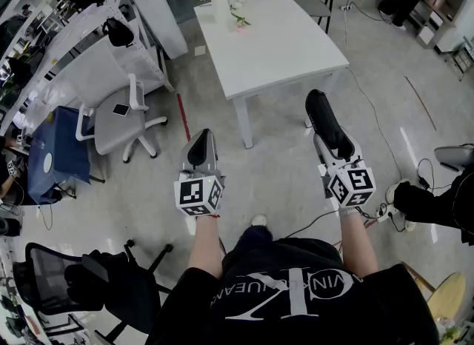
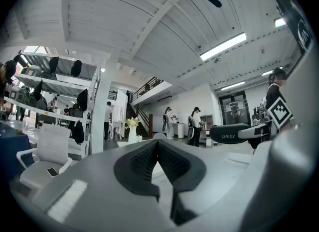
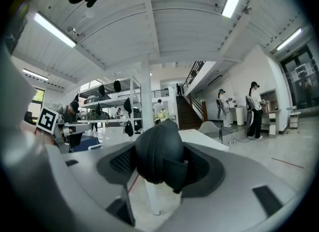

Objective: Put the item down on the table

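The right gripper (image 1: 333, 140) grasps a dark oblong case (image 3: 158, 152) across its middle, jaws spread wide around it, in the air over the floor by the near edge of the white table (image 1: 274, 32) — it looks a light, stiff shell with a seam round it (smooth and rounded, so likely to slip if pinched near an end). The left gripper (image 2: 157, 144) is clenched on nothing. White lettering on the case's side reads "SHERY"
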`<state>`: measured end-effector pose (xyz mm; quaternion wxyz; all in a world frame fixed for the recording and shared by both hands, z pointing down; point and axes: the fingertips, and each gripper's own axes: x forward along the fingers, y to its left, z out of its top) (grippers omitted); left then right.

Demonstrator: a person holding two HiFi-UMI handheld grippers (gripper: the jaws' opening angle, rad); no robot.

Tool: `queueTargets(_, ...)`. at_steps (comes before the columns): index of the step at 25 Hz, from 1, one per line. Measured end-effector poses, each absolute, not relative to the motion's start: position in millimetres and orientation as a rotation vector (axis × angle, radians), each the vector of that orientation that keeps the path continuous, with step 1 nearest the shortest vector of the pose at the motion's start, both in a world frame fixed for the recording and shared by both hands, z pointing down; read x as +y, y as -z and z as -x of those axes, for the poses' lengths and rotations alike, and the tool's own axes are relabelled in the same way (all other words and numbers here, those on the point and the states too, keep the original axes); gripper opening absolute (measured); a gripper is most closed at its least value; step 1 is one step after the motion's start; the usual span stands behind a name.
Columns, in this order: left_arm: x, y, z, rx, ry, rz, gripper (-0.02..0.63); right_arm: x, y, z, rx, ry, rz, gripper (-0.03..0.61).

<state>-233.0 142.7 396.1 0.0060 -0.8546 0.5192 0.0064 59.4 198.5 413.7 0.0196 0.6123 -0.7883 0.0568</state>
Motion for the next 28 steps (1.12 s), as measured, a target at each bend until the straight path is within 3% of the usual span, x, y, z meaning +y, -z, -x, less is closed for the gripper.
queueTargets(18,84.8,-411.7,257.7,1.592,-0.046,2.724,0.009,164.2,-421.2,-45.0,-2.356,-0.165,-2.010,0.265)
queueTargets(28,60.6,-415.9,233.7,1.514,-0.045,2.783,0.009,152.9,-420.7,-55.9,-2.334,-0.173,-2.058,0.265)
